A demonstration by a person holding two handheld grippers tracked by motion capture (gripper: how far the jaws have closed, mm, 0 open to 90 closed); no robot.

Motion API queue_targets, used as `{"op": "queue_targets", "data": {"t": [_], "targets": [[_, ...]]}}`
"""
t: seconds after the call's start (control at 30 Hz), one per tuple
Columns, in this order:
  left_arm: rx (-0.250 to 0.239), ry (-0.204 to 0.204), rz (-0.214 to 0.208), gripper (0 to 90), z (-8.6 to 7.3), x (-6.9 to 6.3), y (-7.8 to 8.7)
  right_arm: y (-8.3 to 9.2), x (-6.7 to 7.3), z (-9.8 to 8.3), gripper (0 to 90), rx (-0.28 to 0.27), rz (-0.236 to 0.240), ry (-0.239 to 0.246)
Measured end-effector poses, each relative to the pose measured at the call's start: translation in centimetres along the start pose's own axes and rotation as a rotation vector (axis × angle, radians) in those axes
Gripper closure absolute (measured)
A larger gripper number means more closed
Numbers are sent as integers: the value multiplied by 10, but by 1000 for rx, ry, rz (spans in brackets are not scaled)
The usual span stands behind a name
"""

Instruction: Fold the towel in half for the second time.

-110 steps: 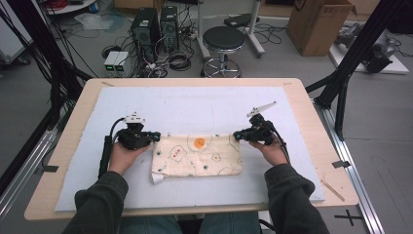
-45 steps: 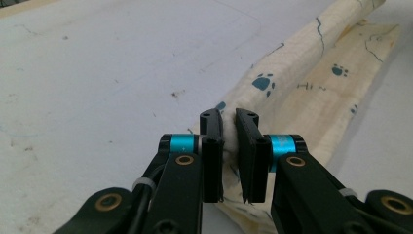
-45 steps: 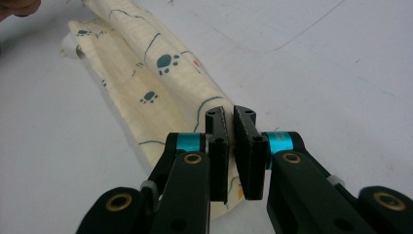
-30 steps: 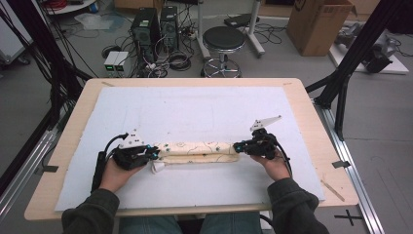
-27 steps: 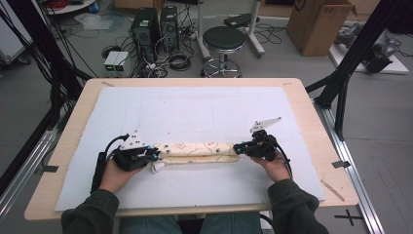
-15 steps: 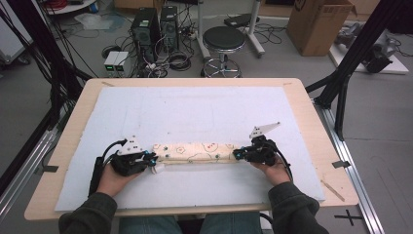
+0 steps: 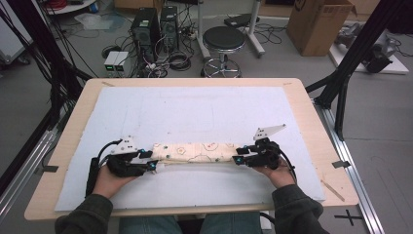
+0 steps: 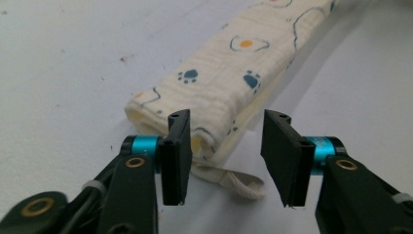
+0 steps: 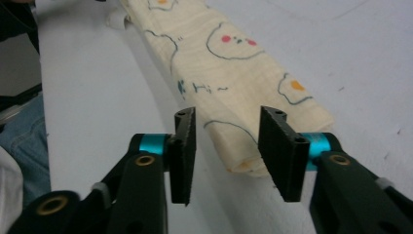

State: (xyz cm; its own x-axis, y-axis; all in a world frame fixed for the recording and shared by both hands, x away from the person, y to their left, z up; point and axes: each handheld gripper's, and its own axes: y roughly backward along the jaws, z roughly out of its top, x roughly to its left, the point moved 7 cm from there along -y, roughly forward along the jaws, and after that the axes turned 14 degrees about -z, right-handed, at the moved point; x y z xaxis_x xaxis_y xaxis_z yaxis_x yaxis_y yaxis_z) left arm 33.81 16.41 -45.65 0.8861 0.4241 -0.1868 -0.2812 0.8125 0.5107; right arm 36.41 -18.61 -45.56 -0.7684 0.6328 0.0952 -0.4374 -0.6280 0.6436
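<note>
Bright, even light; soft shadows

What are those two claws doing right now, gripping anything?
Left gripper: open, jaws just opened, holding nothing; folded cloth end lies between them.
Right gripper: open, just released the cloth's other end.

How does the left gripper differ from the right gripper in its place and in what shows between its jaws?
The left gripper is at the folded cloth's left end, the right gripper at its right end. Between the left gripper's jaws a fabric loop lies beside the cloth's corner; between the right gripper's, only a plain corner. Both have just been opening and now stand open, neither pressing the cloth.
</note>
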Motion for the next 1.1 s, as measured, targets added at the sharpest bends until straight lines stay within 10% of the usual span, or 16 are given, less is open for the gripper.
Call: {"op": "queue_targets", "data": {"t": [0.23, 0.5, 1.1], "targets": [[-56, -14, -15, 490, 28, -4, -2, 5, 1, 21, 593, -38, 3, 12], [48, -32, -39, 866, 37, -5, -42, -26, 16, 40, 803, 6, 70, 44], [155, -16, -62, 882, 22, -1, -62, -67, 34, 33, 836, 130, 79, 126]]}}
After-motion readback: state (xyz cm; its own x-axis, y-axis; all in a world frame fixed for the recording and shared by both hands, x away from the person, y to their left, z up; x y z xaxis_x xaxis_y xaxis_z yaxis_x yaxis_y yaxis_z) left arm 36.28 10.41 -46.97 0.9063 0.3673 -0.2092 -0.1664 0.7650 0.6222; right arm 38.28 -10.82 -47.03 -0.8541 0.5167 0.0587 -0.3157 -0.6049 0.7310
